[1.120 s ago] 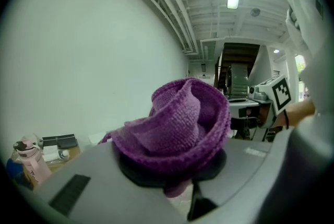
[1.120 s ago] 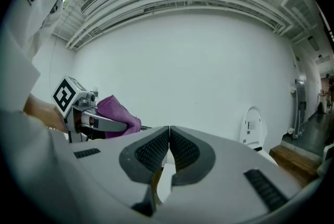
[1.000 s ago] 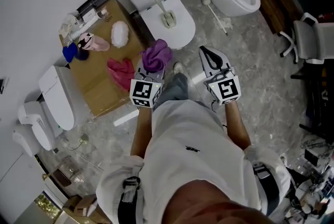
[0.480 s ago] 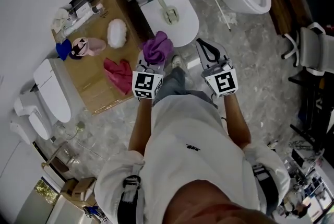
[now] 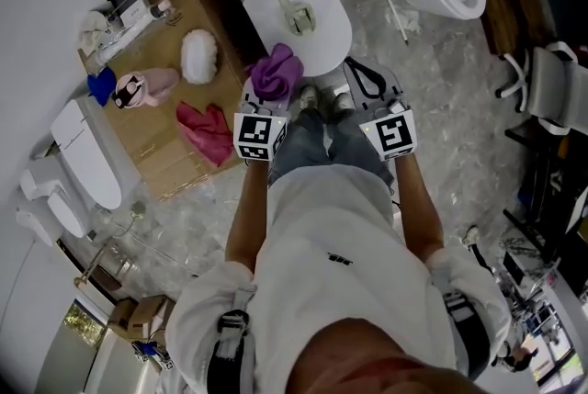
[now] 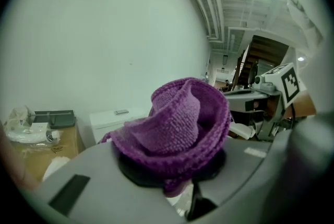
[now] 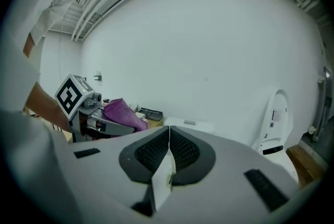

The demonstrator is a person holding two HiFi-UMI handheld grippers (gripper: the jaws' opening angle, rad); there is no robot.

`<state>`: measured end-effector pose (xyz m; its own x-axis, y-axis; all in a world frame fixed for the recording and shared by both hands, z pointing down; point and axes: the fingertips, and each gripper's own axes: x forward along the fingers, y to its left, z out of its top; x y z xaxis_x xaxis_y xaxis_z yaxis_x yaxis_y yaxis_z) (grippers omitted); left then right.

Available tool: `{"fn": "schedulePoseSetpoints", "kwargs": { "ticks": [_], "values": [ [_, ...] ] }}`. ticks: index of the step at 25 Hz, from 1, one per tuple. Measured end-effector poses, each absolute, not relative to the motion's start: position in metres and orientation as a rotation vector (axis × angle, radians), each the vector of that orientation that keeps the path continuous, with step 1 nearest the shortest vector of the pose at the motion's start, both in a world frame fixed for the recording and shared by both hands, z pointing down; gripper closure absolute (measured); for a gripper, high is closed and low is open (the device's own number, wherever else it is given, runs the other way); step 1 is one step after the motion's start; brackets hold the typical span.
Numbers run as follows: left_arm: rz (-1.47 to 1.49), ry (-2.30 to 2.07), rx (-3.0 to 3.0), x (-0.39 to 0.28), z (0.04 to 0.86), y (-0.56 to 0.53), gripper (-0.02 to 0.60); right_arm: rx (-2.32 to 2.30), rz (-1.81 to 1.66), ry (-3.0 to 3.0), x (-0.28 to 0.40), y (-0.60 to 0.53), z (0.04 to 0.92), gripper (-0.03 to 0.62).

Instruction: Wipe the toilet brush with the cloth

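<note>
1. Purple cloth (image 6: 180,118) sits bunched in the left gripper (image 5: 266,103). The jaws are clamped on its lower fold, and the rest billows up over the tips.
2. The right gripper (image 7: 168,137) carries nothing; its two ribbed pads are pressed flat together along a thin seam.
3. What I take for the toilet brush (image 5: 297,16) lies on the closed white lid of the middle toilet (image 5: 329,39), just far of the person's shoes.
4. Its long axis runs near to far, leaning slightly left. The thin handle points toward the tank and the pale head toward the near rim.
5. From the grippers the brush lies farther out and between them, right of the cloth and left of the right gripper. The left gripper, the one with the cloth, looks a little nearer to it.
6. A second long-handled stick (image 5: 390,2) with a round white head lies on the floor to the right, between two toilets. It could also be a brush, and I cannot tell which one the task means.
7. My guess is that the coming move needs the right jaws to part and take the handle end, which would free the cloth to run along the brush's length.
8. A red cloth (image 5: 207,130) lies on a cardboard top (image 5: 161,140) to the left — well apart from the brush.
</note>
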<state>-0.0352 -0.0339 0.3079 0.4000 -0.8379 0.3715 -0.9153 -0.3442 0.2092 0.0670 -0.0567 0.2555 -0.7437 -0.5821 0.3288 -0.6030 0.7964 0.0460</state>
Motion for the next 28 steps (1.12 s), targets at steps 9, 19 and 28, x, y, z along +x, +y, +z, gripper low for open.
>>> {"fn": "schedulePoseSetpoints", "kwargs": {
  "ticks": [9, 19, 28],
  "values": [
    [0.279, -1.529, 2.207, -0.041, 0.360, -0.066, 0.494, 0.766, 0.103, -2.647, 0.050, -0.089, 0.312, 0.595],
    [0.301, -1.580, 2.154, -0.047, 0.421, -0.101, 0.494, 0.617, 0.116, -2.626, 0.035, -0.126, 0.395, 0.595],
    [0.335, -1.598, 2.107, -0.047, 0.482, -0.113, 0.492, 0.520, 0.138, -2.591, 0.031, -0.150, 0.469, 0.583]
  ]
}}
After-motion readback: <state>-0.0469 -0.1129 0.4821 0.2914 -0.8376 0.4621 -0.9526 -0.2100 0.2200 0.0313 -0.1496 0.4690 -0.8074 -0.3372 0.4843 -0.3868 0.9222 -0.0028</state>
